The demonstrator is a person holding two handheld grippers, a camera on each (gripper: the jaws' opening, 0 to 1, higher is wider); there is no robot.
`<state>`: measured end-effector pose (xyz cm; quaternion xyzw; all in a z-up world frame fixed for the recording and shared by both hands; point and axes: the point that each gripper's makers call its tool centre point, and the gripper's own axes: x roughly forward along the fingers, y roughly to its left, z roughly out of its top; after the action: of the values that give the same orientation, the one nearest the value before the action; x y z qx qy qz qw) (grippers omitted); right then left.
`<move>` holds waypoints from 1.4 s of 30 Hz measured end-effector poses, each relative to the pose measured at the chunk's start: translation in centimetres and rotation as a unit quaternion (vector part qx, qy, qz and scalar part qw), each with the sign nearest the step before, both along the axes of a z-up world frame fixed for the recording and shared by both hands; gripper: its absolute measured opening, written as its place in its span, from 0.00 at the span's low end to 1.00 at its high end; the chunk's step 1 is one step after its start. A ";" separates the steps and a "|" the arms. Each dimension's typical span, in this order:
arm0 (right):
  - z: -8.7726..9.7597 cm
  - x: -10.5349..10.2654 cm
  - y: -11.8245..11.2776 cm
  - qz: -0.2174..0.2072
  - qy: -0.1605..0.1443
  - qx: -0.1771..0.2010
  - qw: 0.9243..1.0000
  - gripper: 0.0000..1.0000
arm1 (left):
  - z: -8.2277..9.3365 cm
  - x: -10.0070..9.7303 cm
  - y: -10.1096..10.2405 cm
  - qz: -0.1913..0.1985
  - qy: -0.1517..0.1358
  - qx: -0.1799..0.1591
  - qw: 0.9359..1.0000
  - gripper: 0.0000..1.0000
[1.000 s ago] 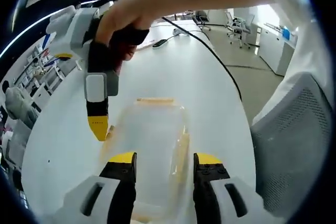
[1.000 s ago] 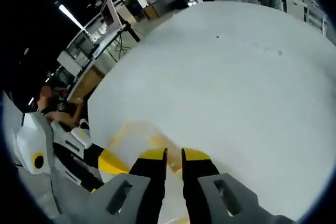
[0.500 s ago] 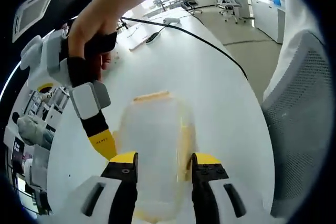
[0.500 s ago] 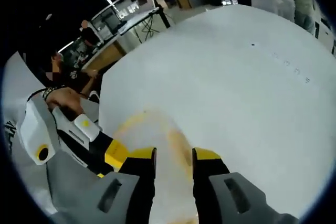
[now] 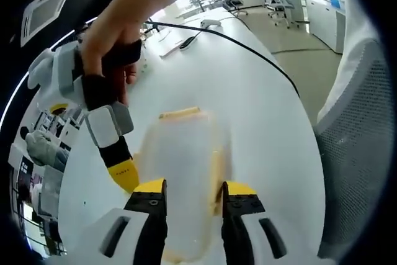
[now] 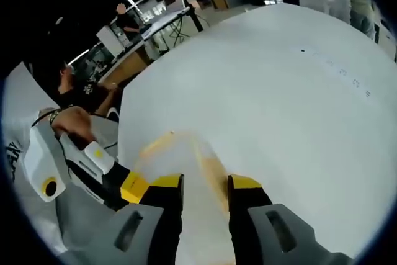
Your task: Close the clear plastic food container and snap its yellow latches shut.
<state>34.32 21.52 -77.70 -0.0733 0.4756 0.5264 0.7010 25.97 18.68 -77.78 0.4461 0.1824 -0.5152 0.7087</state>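
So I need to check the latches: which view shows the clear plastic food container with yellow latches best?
The left gripper view: the clear plastic food container with yellow latches lies lengthwise, with the far and right-side latches visible. The right gripper view shows the container as just a corner between the right gripper's jaws.

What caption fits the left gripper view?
Two grippers work a clear lidded container with yellow latches on a white table.
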 end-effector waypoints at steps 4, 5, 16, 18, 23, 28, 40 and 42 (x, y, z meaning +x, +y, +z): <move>-0.1 0.0 0.0 0.000 0.002 0.000 1.000 0.25 | 0.0 -0.1 0.0 0.002 -0.003 0.009 1.000 0.23; -0.1 0.0 0.0 0.000 0.003 0.000 1.000 0.25 | 0.0 -0.1 0.1 0.002 -0.002 0.009 1.000 0.23; -0.1 -0.2 0.0 0.004 0.003 0.006 1.000 0.25 | -0.1 0.0 0.1 0.017 0.012 0.015 1.000 0.21; -0.1 -0.2 0.0 0.005 0.006 0.005 1.000 0.25 | 0.1 -0.1 -0.1 0.030 0.038 0.003 0.999 0.20; -0.1 -0.2 0.1 0.008 0.005 0.006 1.000 0.25 | 0.3 0.0 0.1 0.023 0.077 0.009 0.997 0.19; -0.2 -0.2 0.1 0.009 0.007 0.011 1.000 0.25 | 0.3 -0.2 -0.1 0.020 0.071 0.036 0.997 0.18; -0.2 -0.4 0.2 0.023 0.019 0.011 0.999 0.24 | 0.1 -0.2 -0.3 0.009 0.047 0.064 0.997 0.16; -0.3 -0.4 0.3 0.029 0.034 0.006 0.999 0.24 | 0.1 -0.3 -0.3 0.010 0.041 0.069 0.997 0.16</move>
<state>33.96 21.77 -77.98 -0.0645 0.4938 0.5513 0.6693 25.67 18.38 -77.72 0.4706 0.2512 -0.5126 0.6728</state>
